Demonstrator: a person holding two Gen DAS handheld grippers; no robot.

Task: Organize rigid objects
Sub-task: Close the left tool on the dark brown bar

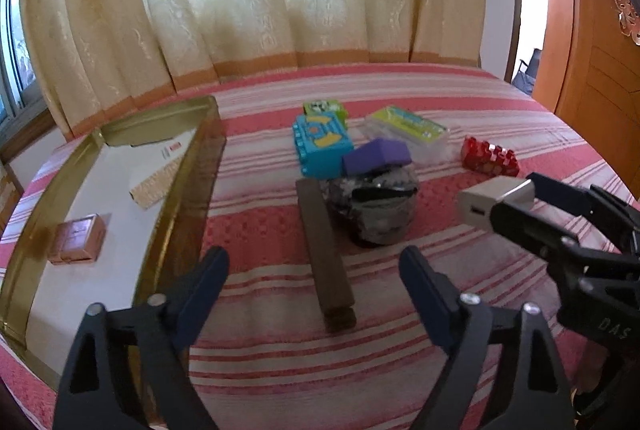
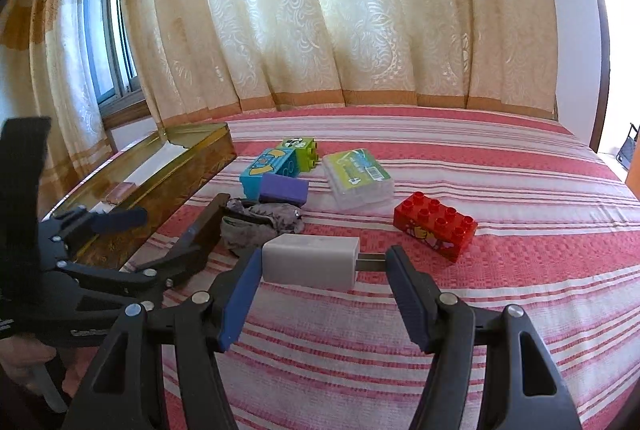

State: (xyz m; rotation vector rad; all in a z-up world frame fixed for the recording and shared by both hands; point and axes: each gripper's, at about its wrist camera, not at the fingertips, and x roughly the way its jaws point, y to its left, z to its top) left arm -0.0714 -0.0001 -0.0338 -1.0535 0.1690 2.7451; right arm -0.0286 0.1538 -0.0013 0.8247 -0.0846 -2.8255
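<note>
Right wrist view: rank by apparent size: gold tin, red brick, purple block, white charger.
1. gold tin
2. white charger, held in the right tool, nearest the camera, so likely inflated
3. red brick
4. purple block

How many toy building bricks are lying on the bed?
3: a red brick alone on the right, a blue brick near the gold box, and a green brick touching it behind. Others may be hidden.

"DAS" in pale letters on the black right tongs point(image 1: 516, 207), other labels too blurred to read
</note>
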